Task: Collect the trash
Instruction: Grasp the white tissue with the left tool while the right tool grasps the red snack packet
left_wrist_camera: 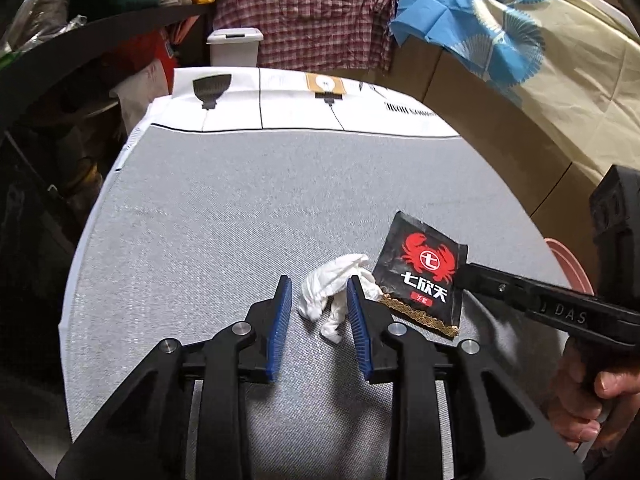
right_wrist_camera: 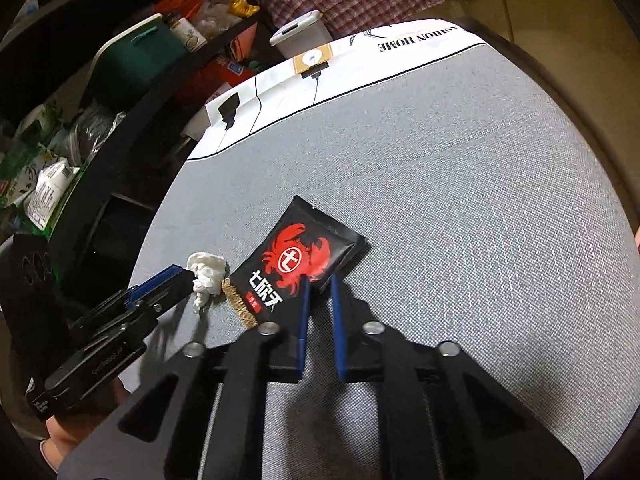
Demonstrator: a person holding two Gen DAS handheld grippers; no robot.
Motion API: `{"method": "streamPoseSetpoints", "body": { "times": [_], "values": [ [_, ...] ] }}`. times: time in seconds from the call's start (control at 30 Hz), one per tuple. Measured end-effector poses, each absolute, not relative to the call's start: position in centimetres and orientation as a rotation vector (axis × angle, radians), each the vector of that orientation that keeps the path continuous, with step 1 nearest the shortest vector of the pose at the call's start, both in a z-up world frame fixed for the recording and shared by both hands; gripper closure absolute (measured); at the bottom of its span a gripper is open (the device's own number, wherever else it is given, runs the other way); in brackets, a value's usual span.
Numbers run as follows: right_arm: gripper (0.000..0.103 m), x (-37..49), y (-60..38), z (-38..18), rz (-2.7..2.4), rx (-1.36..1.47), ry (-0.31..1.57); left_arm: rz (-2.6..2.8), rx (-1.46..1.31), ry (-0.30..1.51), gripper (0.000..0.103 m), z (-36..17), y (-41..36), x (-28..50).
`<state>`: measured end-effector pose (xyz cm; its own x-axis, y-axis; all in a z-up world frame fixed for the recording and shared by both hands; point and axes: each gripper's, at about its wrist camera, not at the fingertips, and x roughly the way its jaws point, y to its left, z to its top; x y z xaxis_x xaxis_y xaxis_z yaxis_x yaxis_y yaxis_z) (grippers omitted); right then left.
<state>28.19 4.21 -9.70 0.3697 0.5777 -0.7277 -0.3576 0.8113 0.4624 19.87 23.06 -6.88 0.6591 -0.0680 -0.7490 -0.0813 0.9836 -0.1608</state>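
Left gripper [left_wrist_camera: 319, 294]: fingers part-open around crumpled tissue [left_wrist_camera: 336, 296], frame centre. Right gripper [right_wrist_camera: 319, 280]: fingers narrow, pinching black crab packet [right_wrist_camera: 304, 252] edge on grey counter [right_wrist_camera: 460, 208].

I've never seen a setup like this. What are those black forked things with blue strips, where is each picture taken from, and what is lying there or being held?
They are hand-held two-finger grippers, one in each of a person's hands; no robot arm. Each picture comes from a fisheye camera on one gripper, looking along its fingers.

The left gripper stands open around a crumpled white tissue, not yet squeezing it. The right gripper is pinched shut on the near edge of a black sachet with a red crab, which lies beside the tissue on the grey tablecloth. A white lidded bin stands beyond the table.
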Motion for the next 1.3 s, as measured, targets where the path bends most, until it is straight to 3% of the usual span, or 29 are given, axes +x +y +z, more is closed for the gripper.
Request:
{"method": "streamPoseSetpoints", "body": {
  "times": [0.07,0.13,0.23,1.03,1.3],
  "values": [
    [0.097,28.3,4.1,-9.7,0.612,0.237,1.025,0.006,-0.171,0.864,0.076,-7.0,22.7,20.0],
    [0.103,28.3,4.0,-9.6,0.607,0.233,1.013,0.007,-0.147,0.867,0.089,-6.9,22.3,20.0],
    [0.103,28.3,3.6,-8.9,0.601,0.224,0.984,0.014,-0.135,0.865,0.098,-6.7,22.2,19.8],
    [0.103,23.9,-1.6,-1.8,0.540,0.107,0.783,0.057,-0.153,0.741,0.100,-2.2,18.2,16.0],
    [0.099,22.6,-3.9,-2.2,0.520,0.099,0.843,0.064,-0.213,0.712,0.100,-0.8,17.7,13.3]
  ]
}}
